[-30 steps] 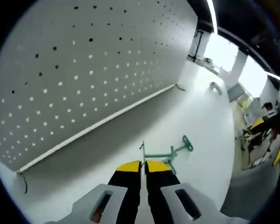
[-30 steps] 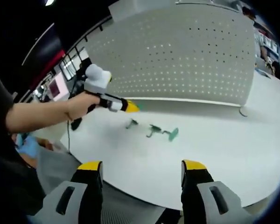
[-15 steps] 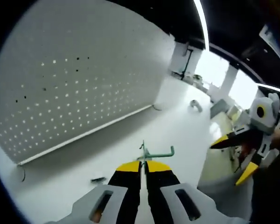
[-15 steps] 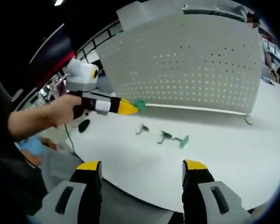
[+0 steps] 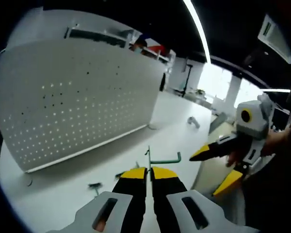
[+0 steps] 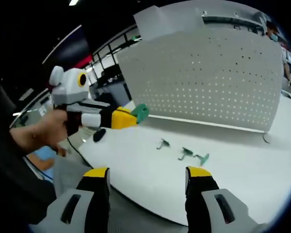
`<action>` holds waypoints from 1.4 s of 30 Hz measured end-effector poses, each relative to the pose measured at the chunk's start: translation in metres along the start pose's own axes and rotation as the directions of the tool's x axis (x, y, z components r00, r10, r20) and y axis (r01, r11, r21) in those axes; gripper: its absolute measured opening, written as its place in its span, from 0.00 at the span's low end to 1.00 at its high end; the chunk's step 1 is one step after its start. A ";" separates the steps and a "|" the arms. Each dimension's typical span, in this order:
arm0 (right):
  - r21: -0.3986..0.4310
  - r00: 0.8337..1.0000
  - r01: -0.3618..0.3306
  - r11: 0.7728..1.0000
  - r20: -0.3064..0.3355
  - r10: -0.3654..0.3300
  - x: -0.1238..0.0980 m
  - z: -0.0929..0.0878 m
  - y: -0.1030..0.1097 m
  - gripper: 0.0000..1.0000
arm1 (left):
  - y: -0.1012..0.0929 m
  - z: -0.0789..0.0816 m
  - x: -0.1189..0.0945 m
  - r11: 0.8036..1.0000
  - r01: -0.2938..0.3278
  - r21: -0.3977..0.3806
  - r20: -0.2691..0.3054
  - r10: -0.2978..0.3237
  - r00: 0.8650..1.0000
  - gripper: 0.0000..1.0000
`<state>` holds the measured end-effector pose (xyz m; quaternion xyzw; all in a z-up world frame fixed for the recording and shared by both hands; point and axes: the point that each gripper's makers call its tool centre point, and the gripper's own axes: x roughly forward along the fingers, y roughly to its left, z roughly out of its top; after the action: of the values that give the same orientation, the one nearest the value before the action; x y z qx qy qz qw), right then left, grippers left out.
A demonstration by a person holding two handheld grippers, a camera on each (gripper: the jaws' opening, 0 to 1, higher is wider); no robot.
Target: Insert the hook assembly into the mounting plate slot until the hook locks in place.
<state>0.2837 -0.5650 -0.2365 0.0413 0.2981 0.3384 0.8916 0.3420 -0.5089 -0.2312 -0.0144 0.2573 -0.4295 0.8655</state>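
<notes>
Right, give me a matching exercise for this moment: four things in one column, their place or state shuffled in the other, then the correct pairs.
Things
1. green hook
2. right gripper
3. pegboard
4. loose green hooks

Place or state
A. standing upright at the back of the white table
B. lying on the tabletop in front of the board
C. clamped between the shut jaws of the left gripper
D. jaws wide apart, holding nothing

Pairs: 1-C, 2-D, 3-A, 4-B
</notes>
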 end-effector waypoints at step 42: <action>0.275 0.945 -0.201 0.940 0.308 0.112 0.000 0.078 0.034 0.15 | -0.045 0.033 -0.025 0.994 0.021 -0.108 0.198 0.001 0.980 0.03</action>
<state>0.3075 -0.5289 -0.1638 0.2500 0.2092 0.3495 0.8784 0.3117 -0.5245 -0.1807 -0.1057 0.1934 -0.4153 0.8826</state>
